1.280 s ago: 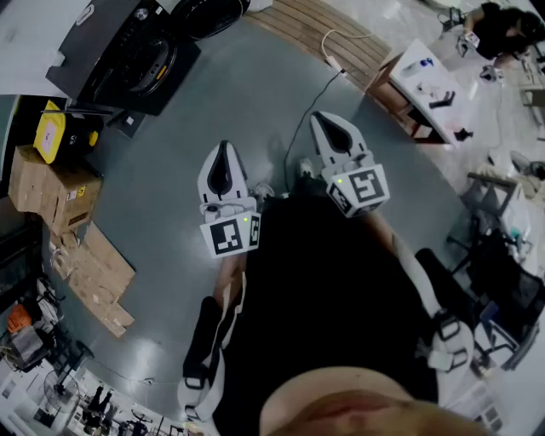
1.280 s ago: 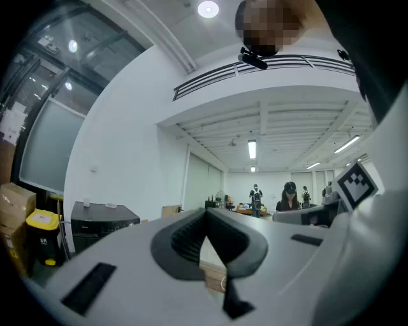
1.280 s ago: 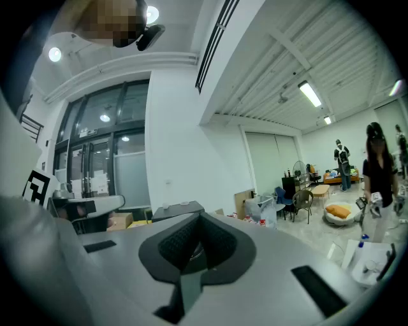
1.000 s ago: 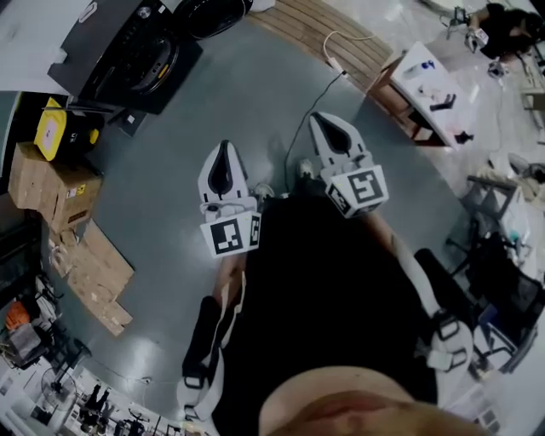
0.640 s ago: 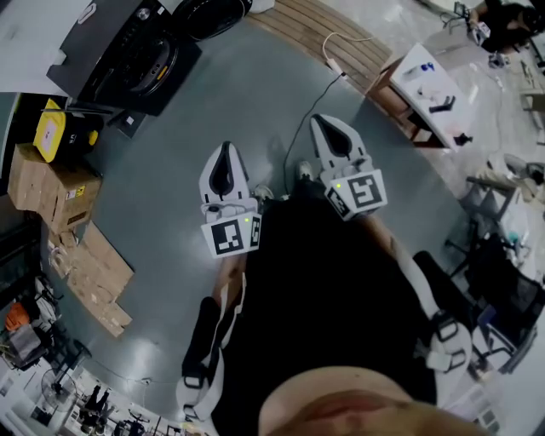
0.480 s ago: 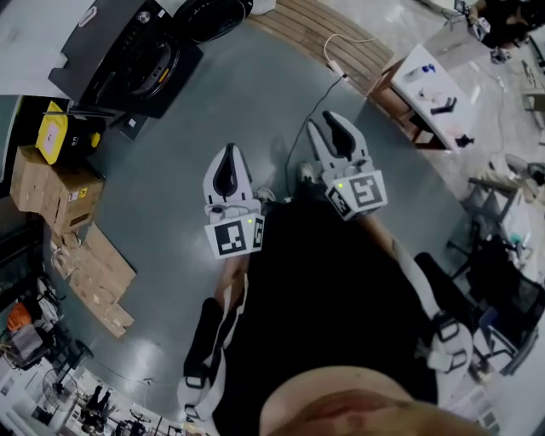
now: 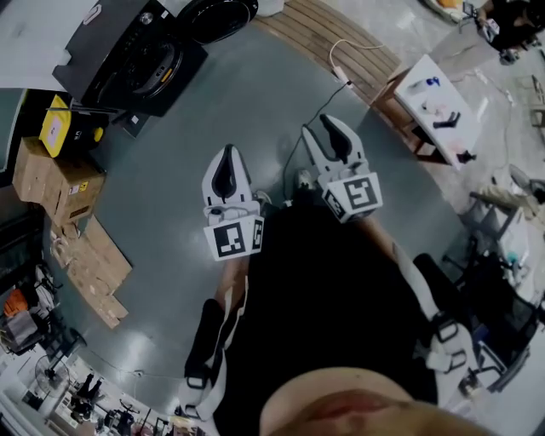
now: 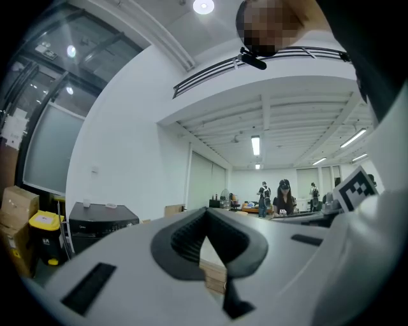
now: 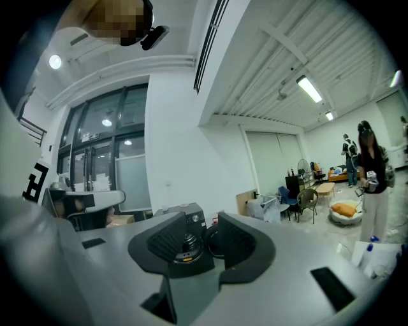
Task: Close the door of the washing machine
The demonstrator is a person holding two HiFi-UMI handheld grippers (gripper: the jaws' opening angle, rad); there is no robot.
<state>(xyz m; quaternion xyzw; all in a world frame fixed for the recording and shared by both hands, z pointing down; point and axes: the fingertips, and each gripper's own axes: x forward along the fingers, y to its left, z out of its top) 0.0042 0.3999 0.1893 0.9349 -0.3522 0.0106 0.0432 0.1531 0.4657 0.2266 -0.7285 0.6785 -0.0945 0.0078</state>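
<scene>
The black washing machine (image 7: 128, 60) stands at the far left of the grey floor, its round door (image 7: 217, 15) swung open beside it. Both grippers hover level over the floor, well short of it. My left gripper (image 7: 226, 155) is shut with nothing in it; in the left gripper view its pads meet at the tips (image 8: 205, 213) and the machine (image 8: 102, 223) shows far off at the left. My right gripper (image 7: 322, 125) is opening and holds nothing. Through its gap (image 9: 203, 226) I see the distant machine (image 9: 185, 239) and its open door (image 9: 213, 242).
Cardboard boxes (image 7: 51, 183) and a yellow-lidded bin (image 7: 60, 123) stand left, with flattened cardboard (image 7: 89, 272) on the floor. A wooden platform (image 7: 332, 34), a white table (image 7: 434, 89) and a floor cable (image 7: 306, 128) lie ahead and right. People stand in the far room (image 8: 284, 194).
My right gripper's jaws have gone from shut to open. Both grippers have drifted a little across the floor; the left one stays shut.
</scene>
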